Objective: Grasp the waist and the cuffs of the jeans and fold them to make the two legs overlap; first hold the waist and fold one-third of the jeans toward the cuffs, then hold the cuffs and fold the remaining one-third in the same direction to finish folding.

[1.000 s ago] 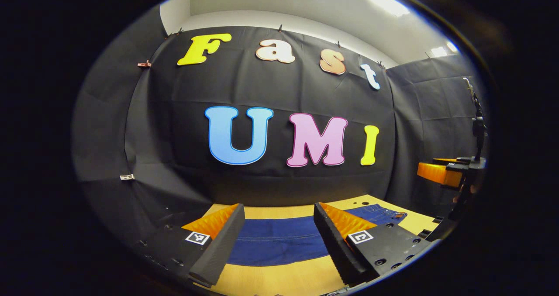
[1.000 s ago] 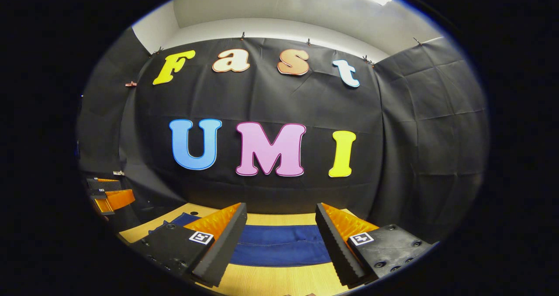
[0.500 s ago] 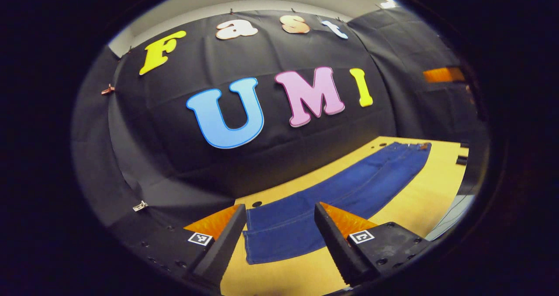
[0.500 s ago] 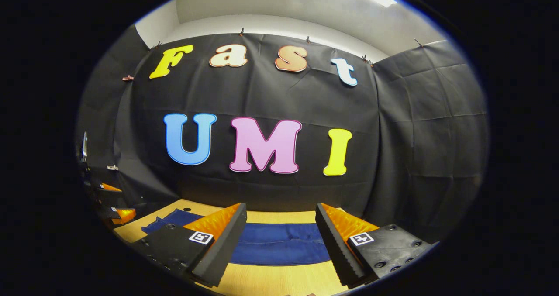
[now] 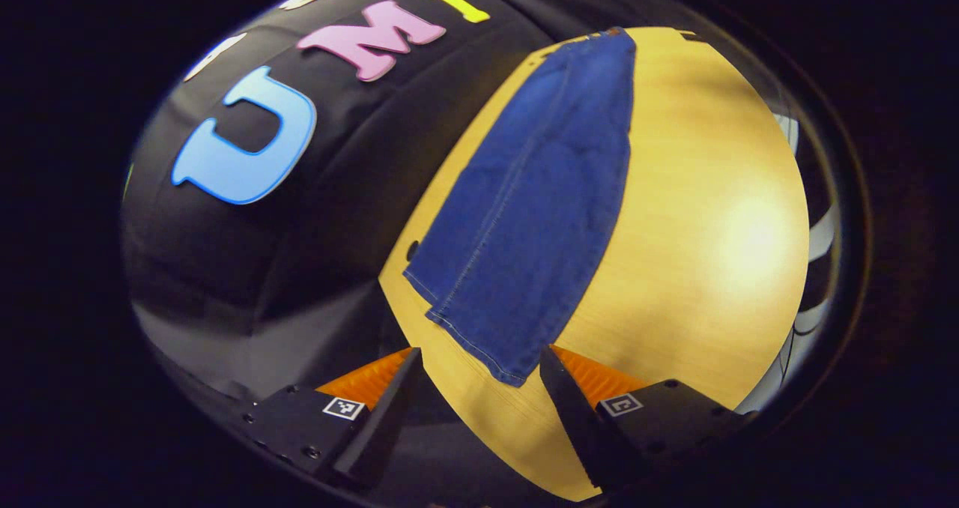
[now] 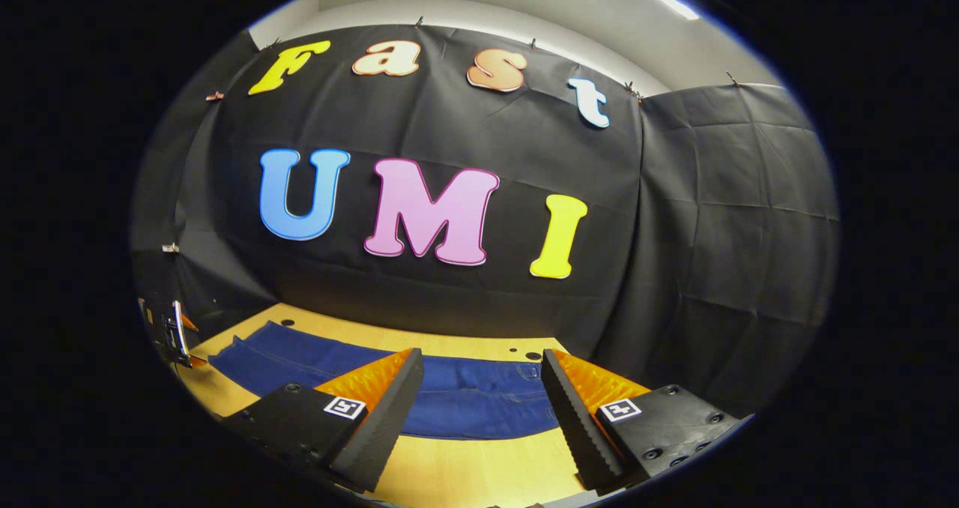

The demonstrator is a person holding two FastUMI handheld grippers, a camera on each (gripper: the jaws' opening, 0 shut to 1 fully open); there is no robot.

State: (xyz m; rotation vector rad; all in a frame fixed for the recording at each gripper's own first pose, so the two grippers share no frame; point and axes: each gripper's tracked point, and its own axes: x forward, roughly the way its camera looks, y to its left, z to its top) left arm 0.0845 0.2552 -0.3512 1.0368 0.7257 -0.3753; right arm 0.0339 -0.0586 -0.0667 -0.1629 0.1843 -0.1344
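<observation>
Swinging my left gripper (image 5: 479, 388) round and tipping it downward, I have exchanged the level outlook of a second ago for a steep one over the table (image 5: 712, 216); its fingers are spread wide with nothing between them, poised just short of the cuffs (image 5: 468, 328) of the jeans (image 5: 539, 193). I judge this to mean the left side is now lined up for the first grasp, no fold being yet begun. The jeans lie flat on the table as a single long strip close to the booth wall, their long axis running parallel to that wall; in the left gripper view the cuffs point toward me and the waist (image 5: 599, 40) lies at the far end. My right gripper (image 6: 483, 410), also spread wide and holding nothing, has dipped slightly and hovers above the jeans (image 6: 449, 395) toward the waist end, not touching them.
</observation>
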